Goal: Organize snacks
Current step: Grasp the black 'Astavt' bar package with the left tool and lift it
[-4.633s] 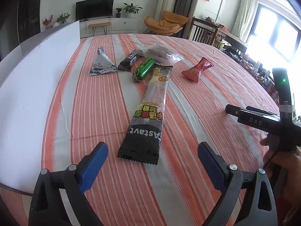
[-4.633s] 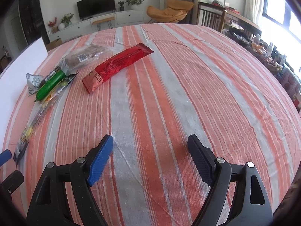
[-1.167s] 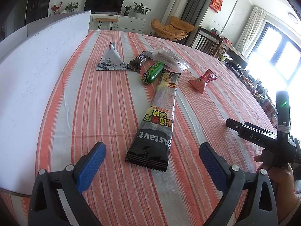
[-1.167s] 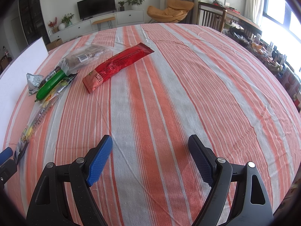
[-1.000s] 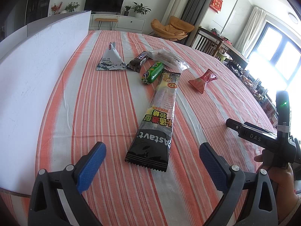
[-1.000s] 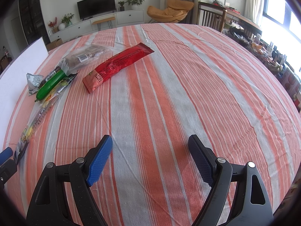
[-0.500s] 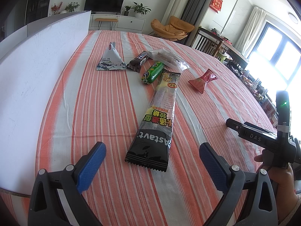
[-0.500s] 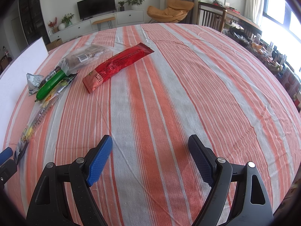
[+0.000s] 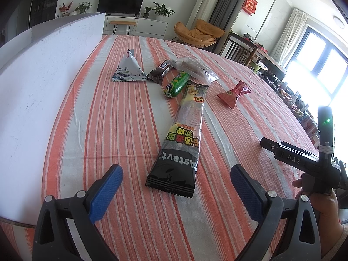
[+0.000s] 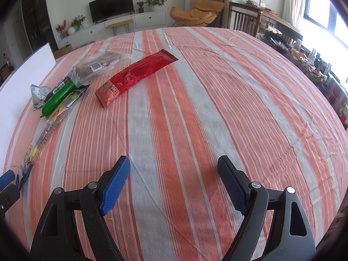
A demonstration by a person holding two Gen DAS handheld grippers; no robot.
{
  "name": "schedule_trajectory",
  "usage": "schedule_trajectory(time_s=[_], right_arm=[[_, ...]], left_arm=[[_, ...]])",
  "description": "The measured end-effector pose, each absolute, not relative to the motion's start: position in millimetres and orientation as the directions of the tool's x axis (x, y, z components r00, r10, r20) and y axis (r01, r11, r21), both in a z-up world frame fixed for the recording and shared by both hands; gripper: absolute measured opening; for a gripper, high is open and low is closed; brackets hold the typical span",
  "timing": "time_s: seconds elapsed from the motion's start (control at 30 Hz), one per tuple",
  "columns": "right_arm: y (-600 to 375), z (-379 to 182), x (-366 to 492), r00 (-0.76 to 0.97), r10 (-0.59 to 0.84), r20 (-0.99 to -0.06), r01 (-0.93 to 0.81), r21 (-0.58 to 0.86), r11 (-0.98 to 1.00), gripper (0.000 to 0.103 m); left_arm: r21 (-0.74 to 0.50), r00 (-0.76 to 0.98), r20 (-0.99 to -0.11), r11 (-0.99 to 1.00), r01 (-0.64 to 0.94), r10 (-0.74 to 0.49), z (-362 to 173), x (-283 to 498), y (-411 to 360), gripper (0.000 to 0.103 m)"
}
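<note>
Blue-padded fingers of the left tool [image 9: 176, 187] are spread wide above the striped tabletop [image 9: 121, 117], with nothing held between them, and the near end of a long black snack pack [image 9: 181, 143] lies just ahead of the gap. This pack is printed "Astavt" in white on its black end, with yellow and red lettering above and a clear window toward its far end. Beyond it a green sausage-shaped snack [image 9: 175, 84] is seen touching the pack's far corner, then a dark brown bar [image 9: 159, 72], a clear plastic bag [image 9: 193, 67] and a white pyramid-shaped packet [image 9: 128, 69], all clustered together. A red wrapped snack [image 9: 233, 93] lies apart to the right. A white board [image 9: 28, 91] bounds the tabletop on the left side. The right tool [image 10: 174, 184] is likewise held wide apart and empty, low over a bare stretch of orange and grey stripes, well away from the snacks; in its view the red wrapped snack [image 10: 136, 77] is shown as a long, crinkled bar lying diagonally. Broad open cloth extends to the right as far as the rounded edge. In the left view, the right hand [image 9: 322, 200] is seen wrapped around that tool's black handle, held level over the tabletop.
</note>
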State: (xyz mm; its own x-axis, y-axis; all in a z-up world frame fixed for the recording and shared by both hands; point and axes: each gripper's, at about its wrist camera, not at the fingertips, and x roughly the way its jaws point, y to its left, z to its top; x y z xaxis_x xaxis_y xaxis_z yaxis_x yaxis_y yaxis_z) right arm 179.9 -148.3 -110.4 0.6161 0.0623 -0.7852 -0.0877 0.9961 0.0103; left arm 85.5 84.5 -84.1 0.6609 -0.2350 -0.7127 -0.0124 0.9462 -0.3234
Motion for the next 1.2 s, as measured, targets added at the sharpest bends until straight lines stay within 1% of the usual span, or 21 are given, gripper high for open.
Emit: schedule_trajectory(time_s=[0.1,0.13,0.2,0.27,0.37,0.43,0.47,0.5,0.53,0.57,0.6,0.63,0.67,0.7,0.73,0.77,0.8,0.97,1.13,1.2], right_arm=[[-148.3,-110.4,179.9,0.616,0.062,-0.785,-0.088,0.01,0.996,0.085],[-148.8,-110.4,180.0,0.616,0.062,-0.785,-0.088,0.01,0.996,0.085],[-148.3,-110.3,180.0,0.616,0.062,-0.785,-0.088,0.01,0.996,0.085],[-148.7,-110.4,180.1,0.616,0.062,-0.785,-0.088,0.01,0.996,0.085],[-148.4,-110.3,180.0,0.616,0.063,-0.785,-0.088,0.011,0.996,0.085],[-148.5,-110.3,180.1,0.616,0.063,-0.785,-0.088,0.011,0.996,0.085],[-148.3,-110.3,180.1,0.616,0.063,-0.785,-0.088,0.011,0.996,0.085],[-148.3,-110.3,180.1,0.616,0.063,-0.785,-0.088,0.011,0.996,0.085],[-148.5,-110.3,180.1,0.616,0.063,-0.785,-0.088,0.011,0.996,0.085],[-148.3,-110.3,180.1,0.616,0.062,-0.785,-0.088,0.01,0.996,0.085],[-148.2,-110.3,180.2,0.616,0.062,-0.785,-0.088,0.01,0.996,0.085],[-148.4,-110.5,180.2,0.616,0.062,-0.785,-0.088,0.01,0.996,0.085],[-148.3,-110.3,180.1,0.616,0.062,-0.785,-0.088,0.01,0.996,0.085],[-148.3,-110.2,180.2,0.616,0.062,-0.785,-0.088,0.01,0.996,0.085],[-148.5,-110.2,180.2,0.616,0.062,-0.785,-0.088,0.01,0.996,0.085],[-148.7,-110.2,180.2,0.616,0.062,-0.785,-0.088,0.01,0.996,0.085],[-148.3,-110.4,180.2,0.616,0.062,-0.785,-0.088,0.01,0.996,0.085],[-148.3,-110.3,180.3,0.616,0.062,-0.785,-0.088,0.01,0.996,0.085],[-148.3,-110.2,180.3,0.616,0.062,-0.785,-0.088,0.01,0.996,0.085],[-148.4,-110.3,180.3,0.616,0.062,-0.785,-0.087,0.01,0.996,0.085]], left_arm=[[-0.423,0.697,-0.657,0.906,-0.027,-0.286,-72.7,74.2,102.0,0.098],[-0.431,0.704,-0.649,0.902,-0.03,-0.287,-68.1,73.4,104.1,0.098],[-0.42,0.682,-0.661,0.908,0.009,-0.313,-58.4,82.8,98.9,0.098],[-0.381,0.642,-0.693,0.923,0.06,-0.328,-49.6,98.9,85.1,0.098],[-0.239,0.53,-0.806,0.964,0.116,-0.263,-49.9,137.3,52.5,0.098],[-0.176,0.467,-0.859,0.978,0.114,-0.21,-60.0,162.6,39.9,0.097],[-0.161,0.442,-0.877,0.982,0.096,-0.188,-66.4,173.2,38.5,0.09],[-0.157,0.418,-0.892,0.985,0.077,-0.175,-73.3,181.0,38.7,0.081],[-0.157,0.392,-0.904,0.986,0.063,-0.17,-80.3,186.3,39.6,0.075],[-0.14,0.42,-0.894,0.987,0.072,-0.158,-78.9,185.8,38.4,0.074],[-0.124,0.422,-0.895,0.989,0.082,-0.147,-80.2,185.5,37.6,0.065],[-0.098,0.428,-0.895,0.991,0.088,-0.127,-79.9,183.4,36.5,0.06],[-0.077,0.435,-0.894,0.993,0.094,-0.11,-78.9,180.1,35.9,0.039],[-0.055,0.444,-0.891,0.994,0.099,-0.093,-77.3,175.4,36.4,0.028],[-0.078,0.44,-0.89,0.991,0.105,-0.116,-76.2,170.7,39.1,0.027],[-0.108,0.435,-0.89,0.989,0.097,-0.14,-74.9,165.0,43.8,0.023],[-0.127,0.434,-0.888,0.988,0.085,-0.152,-73.1,157.7,49.2,0.021],[-0.166,0.443,-0.88,0.985,0.044,-0.168,-72.9,108.4,67.6,0.02],[-0.166,0.451,-0.877,0.985,0.044,-0.168,-73.4,81.8,66.4,0.02],[-0.135,0.453,-0.879,0.989,0.06,-0.148,-74.1,81.7,61.8,0.021]])
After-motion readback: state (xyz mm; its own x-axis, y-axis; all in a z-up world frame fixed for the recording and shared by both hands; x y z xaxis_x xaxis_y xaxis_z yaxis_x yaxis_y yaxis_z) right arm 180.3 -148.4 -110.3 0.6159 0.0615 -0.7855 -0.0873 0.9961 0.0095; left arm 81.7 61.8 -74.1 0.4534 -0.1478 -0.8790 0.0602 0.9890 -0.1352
